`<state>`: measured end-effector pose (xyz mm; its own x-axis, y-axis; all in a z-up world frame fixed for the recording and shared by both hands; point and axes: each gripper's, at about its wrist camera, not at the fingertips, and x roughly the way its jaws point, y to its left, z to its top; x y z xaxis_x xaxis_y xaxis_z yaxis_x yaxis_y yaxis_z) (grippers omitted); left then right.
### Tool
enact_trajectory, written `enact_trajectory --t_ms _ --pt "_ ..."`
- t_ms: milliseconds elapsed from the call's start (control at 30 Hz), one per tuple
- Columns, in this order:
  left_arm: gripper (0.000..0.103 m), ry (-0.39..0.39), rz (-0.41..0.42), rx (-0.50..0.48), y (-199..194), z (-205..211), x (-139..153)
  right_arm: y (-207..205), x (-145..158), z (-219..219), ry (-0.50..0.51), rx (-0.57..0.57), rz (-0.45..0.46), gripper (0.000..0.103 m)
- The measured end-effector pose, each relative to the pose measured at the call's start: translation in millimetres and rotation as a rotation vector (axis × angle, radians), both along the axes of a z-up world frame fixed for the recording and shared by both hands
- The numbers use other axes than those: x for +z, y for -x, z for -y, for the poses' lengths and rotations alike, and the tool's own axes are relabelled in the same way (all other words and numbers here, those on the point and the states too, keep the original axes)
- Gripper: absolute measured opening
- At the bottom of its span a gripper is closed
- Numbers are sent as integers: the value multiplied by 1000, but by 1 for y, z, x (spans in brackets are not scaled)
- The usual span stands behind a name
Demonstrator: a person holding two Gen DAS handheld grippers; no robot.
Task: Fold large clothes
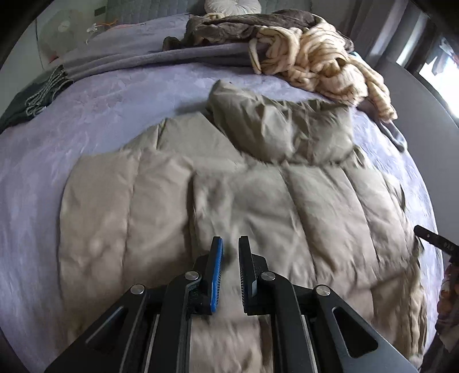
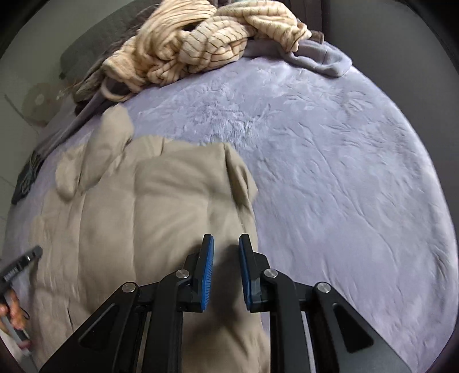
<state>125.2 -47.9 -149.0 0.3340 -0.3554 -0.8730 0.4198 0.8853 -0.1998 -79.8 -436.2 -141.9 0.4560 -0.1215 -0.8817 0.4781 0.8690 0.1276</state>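
Note:
A beige quilted puffer jacket point(image 1: 258, 206) lies spread flat on the lavender bed cover point(image 1: 100, 109), its hood point(image 1: 284, 129) toward the far side. My left gripper point(image 1: 231, 244) hovers over the jacket's middle, jaws open a little and empty. In the right wrist view the same jacket point(image 2: 157, 206) fills the lower left. My right gripper point(image 2: 226, 242) is above the jacket's right edge, jaws open a little and empty. The right gripper's tip shows at the right edge of the left wrist view point(image 1: 436, 239). The left gripper shows at the left edge of the right wrist view point(image 2: 20, 264).
A crumpled cream striped garment point(image 1: 324, 63) and a brown one point(image 1: 243, 25) are piled at the far side of the bed; the cream one also shows in the right wrist view point(image 2: 195, 46). A dark item point(image 1: 31, 97) lies at the far left. Bare bed cover point(image 2: 344, 172) spreads right of the jacket.

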Motion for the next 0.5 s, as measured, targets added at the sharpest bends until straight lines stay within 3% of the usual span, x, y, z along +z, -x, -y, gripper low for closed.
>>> enact_trajectory --t_ms 133,233,500 --pt "13 -101 6 -7 13 3 -21 20 -9 -13 51 21 -57 20" --pt "13 -86 -15 23 8 0 -30 25 -20 -10 19 15 -83 25" --pt "13 -151 -39 82 22 -14 -4 50 -1 3 -96 -45 -99 37"
